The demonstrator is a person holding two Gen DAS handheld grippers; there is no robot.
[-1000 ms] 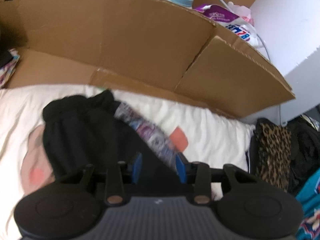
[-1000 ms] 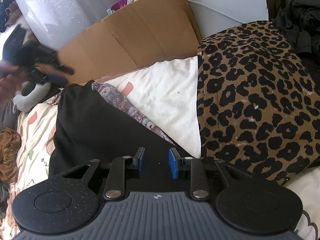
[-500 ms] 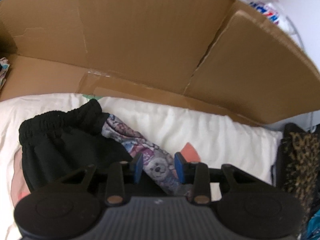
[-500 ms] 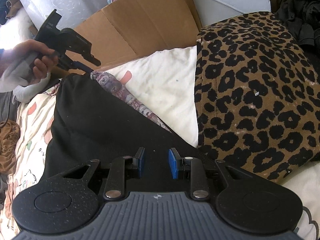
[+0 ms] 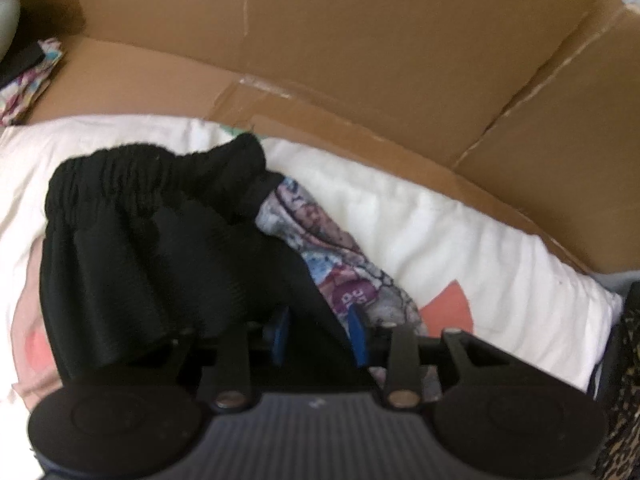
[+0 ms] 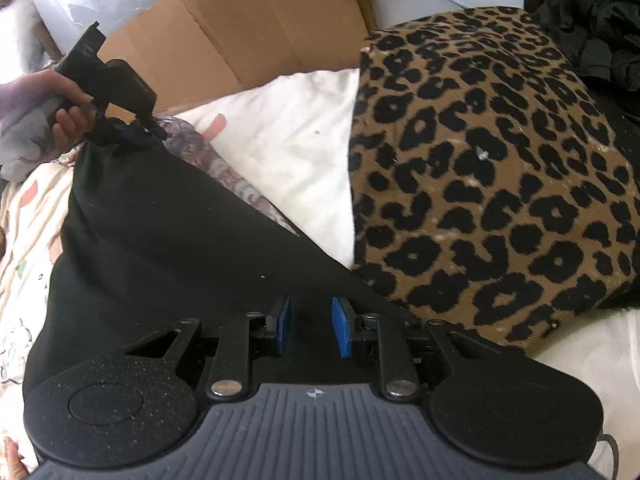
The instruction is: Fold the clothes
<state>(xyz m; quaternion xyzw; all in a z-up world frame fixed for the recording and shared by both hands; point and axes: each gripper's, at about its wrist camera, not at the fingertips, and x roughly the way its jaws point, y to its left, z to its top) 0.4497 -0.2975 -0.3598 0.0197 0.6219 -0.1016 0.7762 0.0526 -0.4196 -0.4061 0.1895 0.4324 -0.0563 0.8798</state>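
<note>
A black garment (image 5: pixel 152 264) with a gathered elastic waistband (image 5: pixel 132 184) is spread across the bed (image 5: pixel 460 240), just in front of the flattened cardboard (image 5: pixel 360 60) that stands behind it. From under its edge on the side toward the leopard-print cloth (image 6: pixel 492 168), a pale printed fabric (image 5: pixel 344 272) is seen peeking out. The leopard-print cloth lies just beside the black garment, away from the waistband end.

The garment is judged to be light, soft and limp: deep ribbed folds are formed below the waistband, and no shape would be kept once it is lifted. Some slip is to be expected from the smooth knit, so a pinch through doubled cloth is advised. The waistband, being thick and bunched, is judged the firmest place to be gripped at that end; the hem corner is suited at the other.

The left tongs (image 5: pixel 318 336) are held partly spread over the black cloth near the waistband end, with a fold between the blue pads (image 5: pixel 280 336), though whether it is being pinched cannot be told. The right tongs (image 6: pixel 310 330) are likewise partly spread over the near end of the garment, and a grip there cannot be confirmed.
</note>
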